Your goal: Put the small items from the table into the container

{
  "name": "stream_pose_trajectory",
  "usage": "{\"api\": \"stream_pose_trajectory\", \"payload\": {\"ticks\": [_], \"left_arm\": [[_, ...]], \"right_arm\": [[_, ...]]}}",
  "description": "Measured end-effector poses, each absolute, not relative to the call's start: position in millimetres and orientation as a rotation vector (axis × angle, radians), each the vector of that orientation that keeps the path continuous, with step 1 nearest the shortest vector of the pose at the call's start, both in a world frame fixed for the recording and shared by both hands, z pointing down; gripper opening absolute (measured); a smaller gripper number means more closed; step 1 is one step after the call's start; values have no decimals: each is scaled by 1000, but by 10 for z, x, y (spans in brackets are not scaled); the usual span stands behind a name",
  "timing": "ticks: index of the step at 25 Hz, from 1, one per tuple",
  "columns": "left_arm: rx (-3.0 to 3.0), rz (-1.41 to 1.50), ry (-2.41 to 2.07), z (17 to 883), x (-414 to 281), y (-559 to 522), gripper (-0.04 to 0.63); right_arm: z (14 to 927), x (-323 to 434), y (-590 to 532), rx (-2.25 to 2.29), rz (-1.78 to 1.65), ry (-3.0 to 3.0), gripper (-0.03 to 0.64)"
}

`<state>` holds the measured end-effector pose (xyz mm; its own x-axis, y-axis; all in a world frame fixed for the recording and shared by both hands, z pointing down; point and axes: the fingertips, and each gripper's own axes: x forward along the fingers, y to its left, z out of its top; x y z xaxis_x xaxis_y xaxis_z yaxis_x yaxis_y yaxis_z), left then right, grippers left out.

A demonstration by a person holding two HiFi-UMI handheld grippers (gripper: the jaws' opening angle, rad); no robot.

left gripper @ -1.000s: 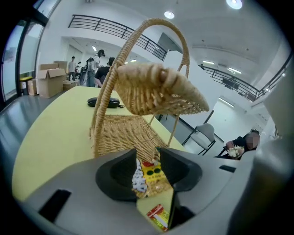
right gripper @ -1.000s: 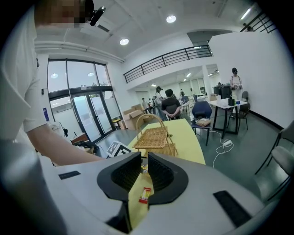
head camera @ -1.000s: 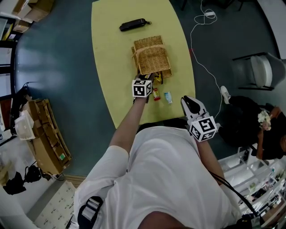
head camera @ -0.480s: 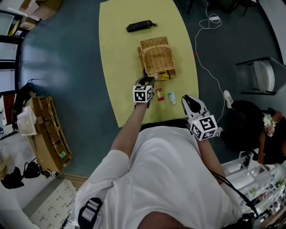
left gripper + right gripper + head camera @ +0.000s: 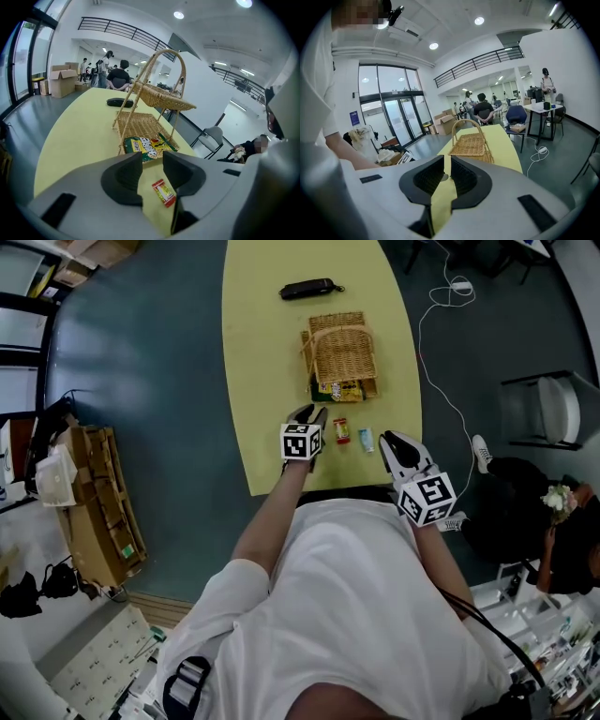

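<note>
Left gripper (image 5: 151, 163): jaws released and wide, nothing pinched. The small red-and-yellow foil sachet (image 5: 164, 192) lies flat on the yellow oval table (image 5: 272, 334). I see it in the gap just ahead, toward the right jaw. Its long axis runs roughly along my pointing line, so I'd close across its width.

Right gripper (image 5: 446, 172): jaws nearly together, empty, farther from the sachet. The small pale blue packet (image 5: 366, 438) is nearer to it.

Two-tier wicker basket (image 5: 340, 351) stands just beyond both.
</note>
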<state>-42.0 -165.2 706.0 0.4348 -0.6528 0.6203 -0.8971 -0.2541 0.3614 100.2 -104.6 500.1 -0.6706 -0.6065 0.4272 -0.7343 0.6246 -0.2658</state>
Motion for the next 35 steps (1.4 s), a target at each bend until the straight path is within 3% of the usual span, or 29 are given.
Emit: {"api": "stream_pose_trajectory", "payload": {"ticks": [24, 30, 35], "left_arm": [[1934, 515, -1184, 7387, -50, -1121, 129], [1942, 686, -1123, 7730, 143, -1040, 133], [1982, 846, -1042, 8077, 364, -1025, 179]], "right_arm": [[5098, 1170, -959, 1038, 651, -2554, 54], [5175, 1229, -936, 1013, 674, -2537, 54], [5307, 1382, -889, 1020, 705, -2490, 54]]}}
